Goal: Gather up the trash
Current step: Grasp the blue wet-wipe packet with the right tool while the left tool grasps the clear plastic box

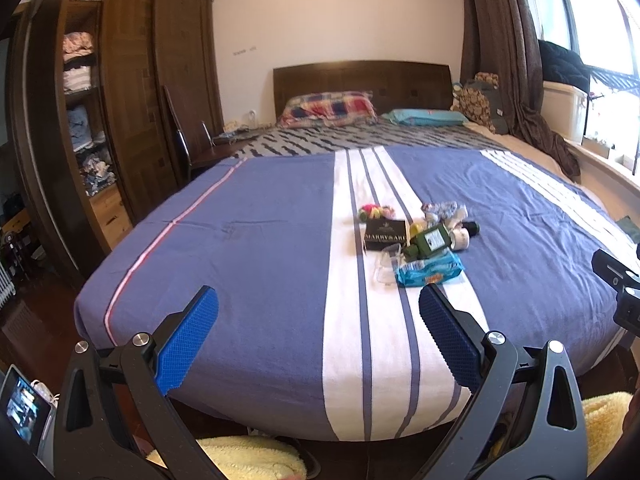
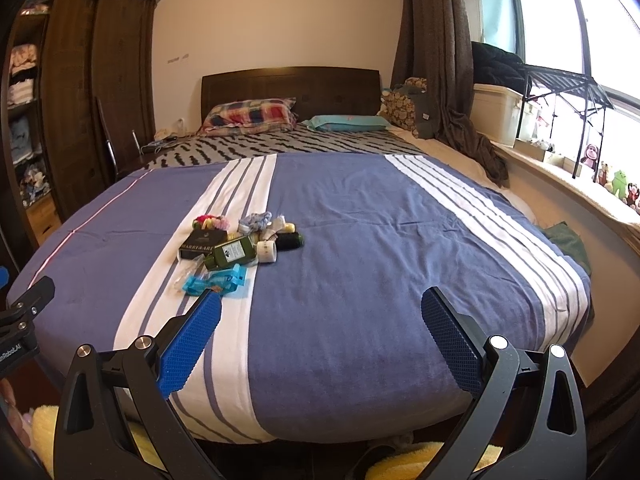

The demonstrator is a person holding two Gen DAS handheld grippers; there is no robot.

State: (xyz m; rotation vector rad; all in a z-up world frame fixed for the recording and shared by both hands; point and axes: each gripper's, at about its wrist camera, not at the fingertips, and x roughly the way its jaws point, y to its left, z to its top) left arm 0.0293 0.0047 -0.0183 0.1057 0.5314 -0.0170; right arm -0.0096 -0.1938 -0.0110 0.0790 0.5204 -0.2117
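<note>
Approach step: the left gripper and right gripper hovered at the bed's near edge, fingers spread wide and empty. The next move, judged, called for reaching far to the blue wrapper, nearest of the trash pile.

A wide bed fills the room ahead of the claw, under a blue cover with white stripes. At its far end stand a dark wooden headboard and a plain cream wall. Far left rises a brown wardrobe with open shelves of folded clothes. To the right hangs a brown curtain beside a bright window, daylight pouring in.
</note>
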